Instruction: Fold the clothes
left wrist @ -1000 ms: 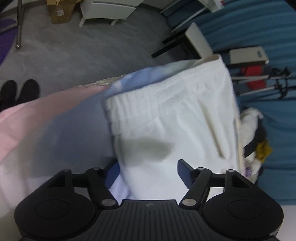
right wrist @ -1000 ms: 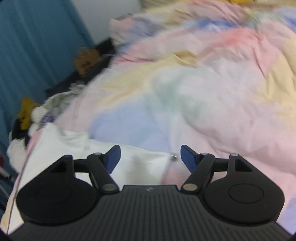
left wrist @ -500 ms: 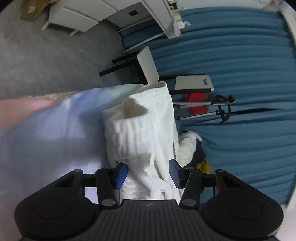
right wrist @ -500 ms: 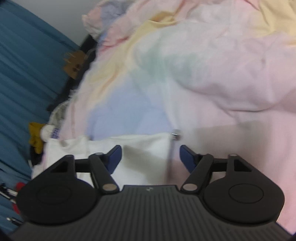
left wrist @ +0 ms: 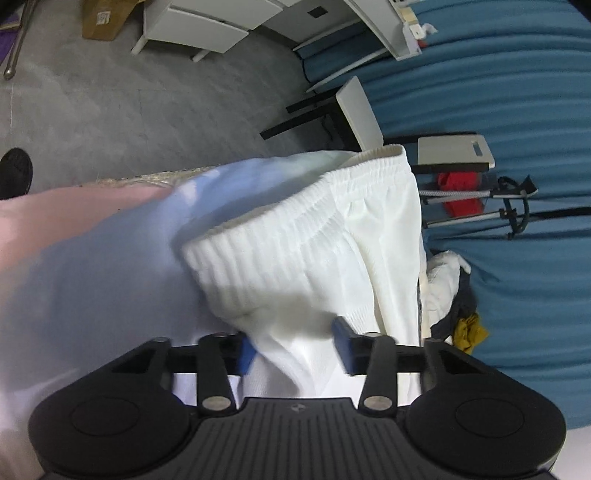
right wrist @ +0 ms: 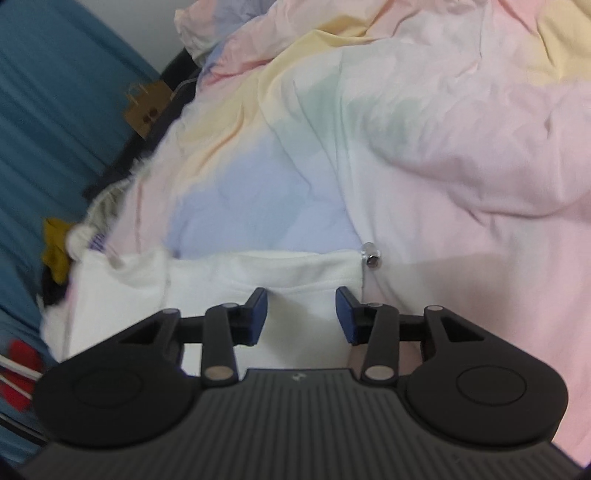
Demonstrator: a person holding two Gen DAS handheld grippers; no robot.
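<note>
Soft, even indoor light, moderately bright, with no glare. Both fisheye views bend strongly at the edges. The white ribbed-waist garment (left wrist: 332,236) is slightly smeared by motion blur, and the pastel patchwork quilt (right wrist: 424,155) looks soft. A dull shadow falls beside the black right gripper (right wrist: 300,314).

The trousers (left wrist: 332,258) lie on the bedspread (left wrist: 92,266), waistband at twelve o'clock toward the floor (left wrist: 129,110). The left tongs (left wrist: 295,349) sit at six o'clock with cloth between their fingers. A heap of clothes (left wrist: 454,295) lies at three o'clock, a stool (left wrist: 454,153) at one o'clock, a cabinet (left wrist: 207,22) at eleven. In the right wrist view, the right tongs (right wrist: 301,315) hang over the trousers (right wrist: 221,280) at six o'clock, the bedspread (right wrist: 406,147) beyond at twelve.
</note>
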